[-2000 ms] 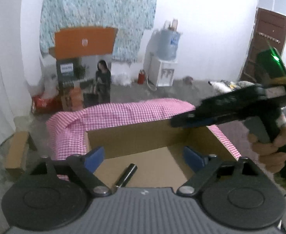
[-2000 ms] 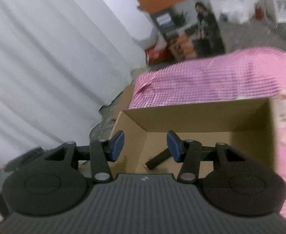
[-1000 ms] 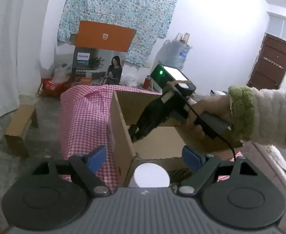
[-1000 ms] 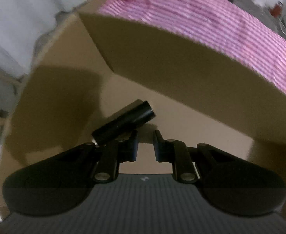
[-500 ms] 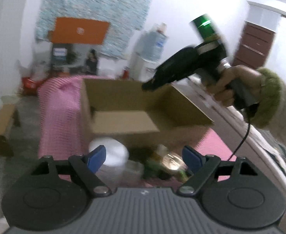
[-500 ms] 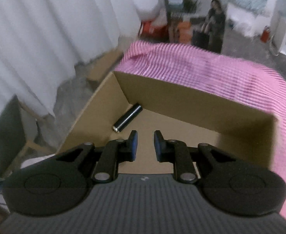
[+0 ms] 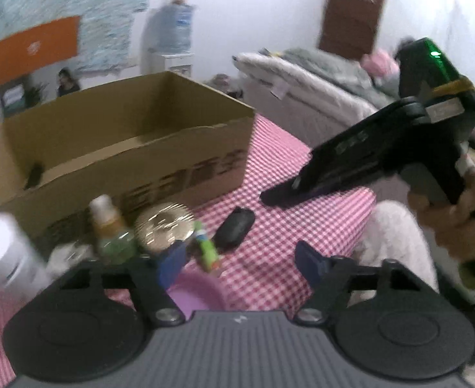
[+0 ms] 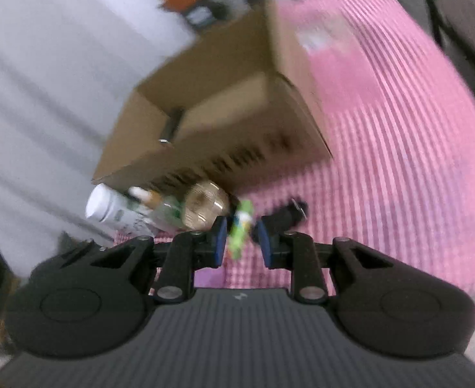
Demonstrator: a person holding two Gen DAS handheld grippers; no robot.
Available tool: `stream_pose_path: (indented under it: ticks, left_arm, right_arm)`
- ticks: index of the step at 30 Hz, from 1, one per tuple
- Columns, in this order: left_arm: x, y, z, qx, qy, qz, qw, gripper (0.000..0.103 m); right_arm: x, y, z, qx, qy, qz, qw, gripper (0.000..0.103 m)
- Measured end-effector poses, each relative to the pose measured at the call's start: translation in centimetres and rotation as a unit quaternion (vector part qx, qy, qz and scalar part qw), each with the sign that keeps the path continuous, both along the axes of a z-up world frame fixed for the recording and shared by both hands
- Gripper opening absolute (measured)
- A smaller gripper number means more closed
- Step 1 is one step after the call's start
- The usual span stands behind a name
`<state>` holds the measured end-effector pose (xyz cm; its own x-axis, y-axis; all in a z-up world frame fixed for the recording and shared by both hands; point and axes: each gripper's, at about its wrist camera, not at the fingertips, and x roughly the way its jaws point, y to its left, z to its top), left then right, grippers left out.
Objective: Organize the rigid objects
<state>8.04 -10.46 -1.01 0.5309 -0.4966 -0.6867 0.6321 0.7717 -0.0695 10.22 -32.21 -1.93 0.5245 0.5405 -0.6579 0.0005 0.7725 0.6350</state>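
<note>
In front of the cardboard box [image 7: 134, 158], on the pink checked cloth [image 7: 302, 220], lies a loose row of small things. Nearest the left gripper [image 7: 240, 260], whose jaws are closing with nothing pressed between them, a purple dish [image 7: 198, 291] shows just under its blue pads. Beyond that, toward the box wall, a green tube [image 7: 206, 247] lies between a round gold-lidded jar [image 7: 164, 228] and a black oval object [image 7: 234, 228]. Left of the jar stands a small clear bottle with a pale cap [image 7: 108, 226], and further left a white cylindrical container [image 7: 3, 252] (badly blurred here). All of these sit outside the box, close to its printed front face.

The right gripper [image 8: 242, 242] hovers over the same row; its jaws are opening, only narrowly parted, and the green tube appears in the gap beyond the pads, not gripped. From the left wrist view the right gripper is seen to the right of the box, held by a hand [image 7: 454, 216].

Inside the box, a dark cylinder [image 8: 172, 126] lies against its left end wall.
</note>
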Motion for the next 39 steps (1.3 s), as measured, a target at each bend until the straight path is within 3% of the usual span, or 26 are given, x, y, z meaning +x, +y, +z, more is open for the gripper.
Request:
stream_pose_path:
  ticks: [4, 7, 11, 16, 23, 27, 31, 36, 39]
  left_arm:
    - [1.4, -3.8, -1.9, 0.062, -0.011, -0.014, 0.9979, 0.048]
    - [2.8, -5.2, -2.8, 0.089, -0.008, -0.015, 0.9959, 0.04]
    - [4.6, -6.3, -3.8, 0.113, 0.01, -0.006, 0.9935, 0.038]
    - [6.2, -7.0, -5.1, 0.125, 0.042, -0.001, 0.9913, 0.038]
    - [7.2, -7.1, -4.9, 0.109, 0.056, 0.007, 0.9925, 0.039]
    - [7.1, -7.2, -5.0, 0.104, 0.054, 0.008, 0.9931, 0.041]
    - [7.2, -7.2, -5.0, 0.104, 0.055, 0.012, 0.993, 0.041]
    - [7.3, -7.5, -5.0, 0.106, 0.052, 0.022, 0.9928, 0.029]
    - [6.9, -7.5, -4.8, 0.104, 0.05, 0.019, 0.9931, 0.029]
  right_arm:
    - [-0.4, -1.6, -3.9, 0.06, 0.041, -0.045, 0.996, 0.022]
    - [0.7, -2.3, -5.3, 0.087, 0.053, -0.053, 0.993, 0.022]
    - [1.7, -2.7, -5.6, 0.096, 0.06, -0.045, 0.993, 0.022]
    - [3.3, -2.9, -6.7, 0.12, 0.064, -0.035, 0.99, 0.019]
    - [5.4, -2.8, -6.8, 0.13, 0.049, -0.021, 0.99, 0.02]
    - [7.7, -1.1, -6.2, 0.124, 0.036, -0.009, 0.992, 0.02]
    - [8.6, 0.3, -5.4, 0.087, 0.015, 0.002, 0.996, 0.018]
    - [9.0, 0.8, -5.5, 0.091, 0.01, -0.008, 0.996, 0.015]
    - [8.7, 0.6, -5.7, 0.088, 0.007, -0.01, 0.996, 0.015]
